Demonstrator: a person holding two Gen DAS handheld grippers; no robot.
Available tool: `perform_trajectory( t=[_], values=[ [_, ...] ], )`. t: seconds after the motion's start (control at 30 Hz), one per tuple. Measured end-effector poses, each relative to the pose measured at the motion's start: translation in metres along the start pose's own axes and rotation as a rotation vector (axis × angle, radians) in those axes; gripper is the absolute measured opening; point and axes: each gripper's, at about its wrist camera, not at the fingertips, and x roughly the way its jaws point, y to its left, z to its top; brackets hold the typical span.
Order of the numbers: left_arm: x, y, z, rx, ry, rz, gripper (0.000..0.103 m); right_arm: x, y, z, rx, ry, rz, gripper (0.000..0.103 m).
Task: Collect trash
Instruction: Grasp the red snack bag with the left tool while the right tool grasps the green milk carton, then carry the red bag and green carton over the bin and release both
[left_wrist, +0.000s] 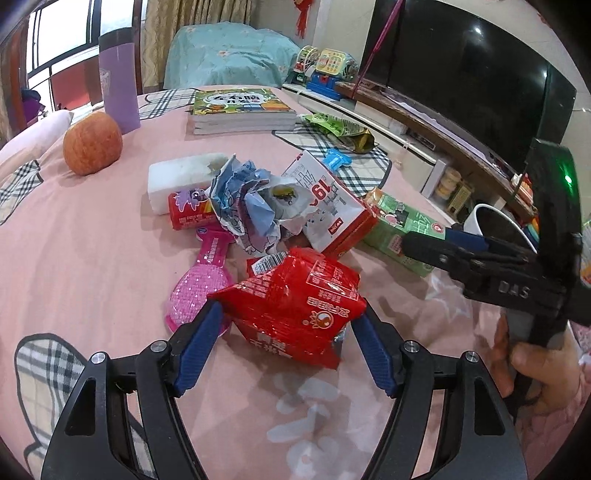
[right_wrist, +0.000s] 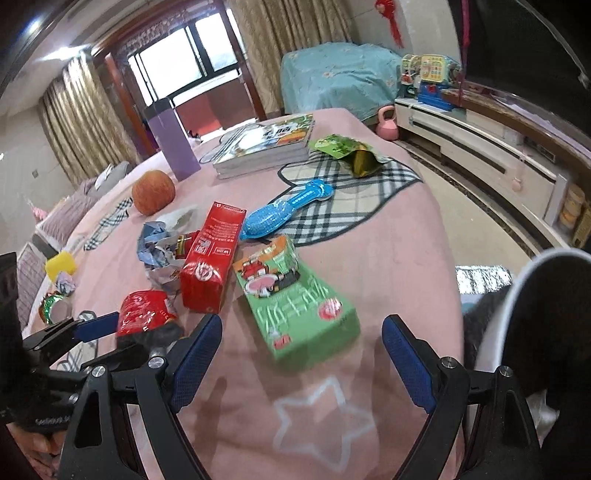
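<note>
In the left wrist view, the left gripper (left_wrist: 291, 321) pinches a red snack bag (left_wrist: 295, 299) between its blue pads, near the front of the pink tablecloth (left_wrist: 92, 258). The bag is thin crinkled foil, puffed and shiny, so it may slide out if the squeeze is weak, or it may drag the pink plastic spoon (left_wrist: 199, 291) that lies just beside it. Behind the bag is a heap of trash: crumpled paper (left_wrist: 243, 206), a white and red carton (left_wrist: 328, 206) with hard flat sides, and a green carton (left_wrist: 399, 229). An apple (left_wrist: 92, 144), round and smooth, and a stack of books (left_wrist: 240, 110) stand further back and are probably not trash. The right gripper (left_wrist: 424, 243) comes in from the right, over the green carton's near end; from here one cannot tell how its jaws stand.

In the right wrist view, the right gripper (right_wrist: 303, 354) is spread wide, with the green carton (right_wrist: 295, 299) just ahead of its fingers and not touched. The carton is a stiff box lying flat, so the fingers could push it away instead of closing around it. The bin (right_wrist: 532, 295), white-rimmed and dark inside, waits at the right, past the table edge; a drop there could miss it. The blue plastic spoon (right_wrist: 284, 214) lies behind.
</note>
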Motion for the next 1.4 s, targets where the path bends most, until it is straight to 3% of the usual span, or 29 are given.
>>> perform_trajectory(
  t=[0.1,0.13,0.17,0.23,0.47,0.83,1.4],
  values=[
    [0.001,-0.002,-0.001,0.019,0.002,-0.002,0.056,0.012,0.002,0.003,-0.025,0.028,0.001,0.088],
    [0.002,-0.002,-0.001,0.019,0.007,-0.007,0.047,0.013,0.002,0.002,-0.029,0.034,-0.002,0.081],
    [0.002,-0.002,-0.002,0.017,0.012,-0.014,0.039,0.013,0.002,0.002,-0.031,0.036,-0.004,0.065],
    [0.003,-0.003,-0.004,0.019,0.021,-0.024,0.024,0.011,0.001,-0.001,-0.028,0.038,-0.015,0.062],
    [-0.009,-0.011,-0.011,0.039,0.003,-0.035,0.002,-0.020,0.001,-0.018,0.012,-0.013,-0.031,0.056],
    [-0.031,-0.047,-0.024,0.088,-0.015,-0.109,0.002,-0.095,-0.010,-0.057,0.147,-0.147,-0.042,0.055],
    [-0.041,-0.100,-0.037,0.168,-0.006,-0.163,0.002,-0.154,-0.038,-0.104,0.284,-0.231,-0.107,0.055]
  ],
)
